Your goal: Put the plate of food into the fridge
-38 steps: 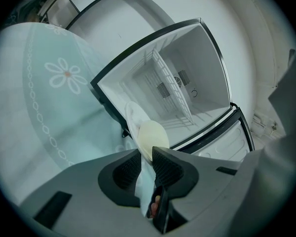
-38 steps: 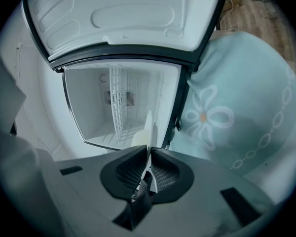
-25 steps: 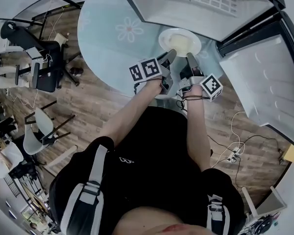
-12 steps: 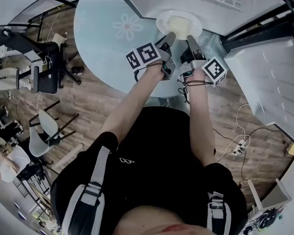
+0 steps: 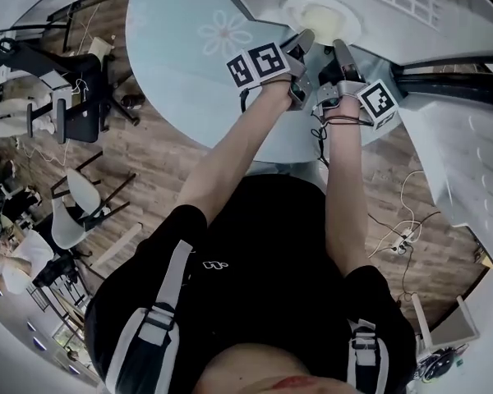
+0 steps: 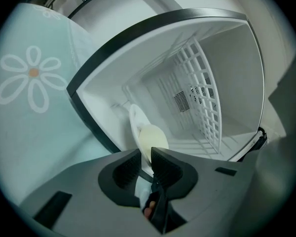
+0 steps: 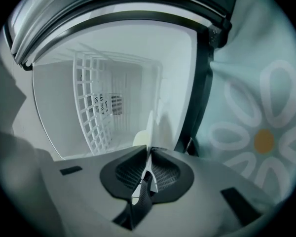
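Head view: we hold the round white plate [image 5: 320,12] of pale yellow food [image 5: 322,15] by its near rim. The left gripper [image 5: 302,39] and right gripper [image 5: 343,51] sit side by side, each with its jaws clamped on that rim. The plate lies just inside the open white fridge [image 5: 411,31], past the fridge's dark door frame [image 6: 163,22] and short of its white wire rack [image 6: 204,93].

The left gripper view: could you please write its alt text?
The left gripper grips the rim of a plate of pale food at the open fridge. A wire rack shows inside; a daisy-print table lies left.
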